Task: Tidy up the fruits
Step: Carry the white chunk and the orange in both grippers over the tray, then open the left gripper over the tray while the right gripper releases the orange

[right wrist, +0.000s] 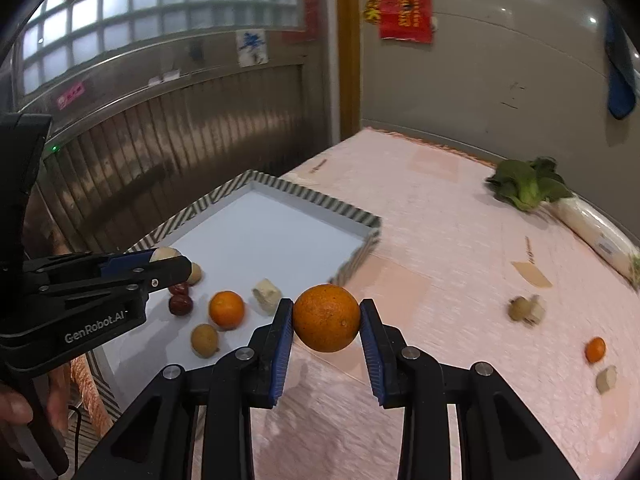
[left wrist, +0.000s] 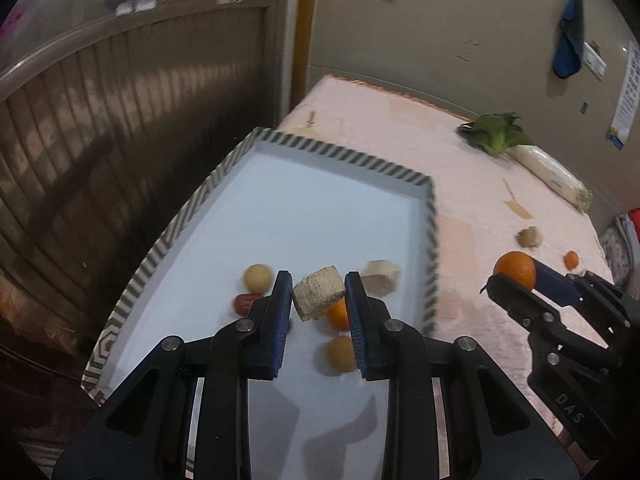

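My left gripper (left wrist: 318,292) is shut on a beige fibrous chunk (left wrist: 319,295) and hangs over the white tray (left wrist: 340,153) with a striped rim. Inside the tray lie an orange (left wrist: 338,315), two tan round fruits (left wrist: 259,278), red dates (left wrist: 243,305) and another beige chunk (left wrist: 380,278). My right gripper (right wrist: 326,318) is shut on a large orange (right wrist: 326,312) above the pink tablecloth, just right of the tray's near corner (right wrist: 360,256). The right wrist view shows the left gripper (right wrist: 170,261) over the tray's near left part.
On the pink cloth (right wrist: 440,240) to the right lie a tan fruit (right wrist: 526,309), a small orange (right wrist: 595,349) and a beige piece (right wrist: 606,379). Leafy greens (right wrist: 524,188) and a white radish (right wrist: 592,228) rest by the far wall. A ribbed metal panel (left wrist: 120,140) stands left of the tray.
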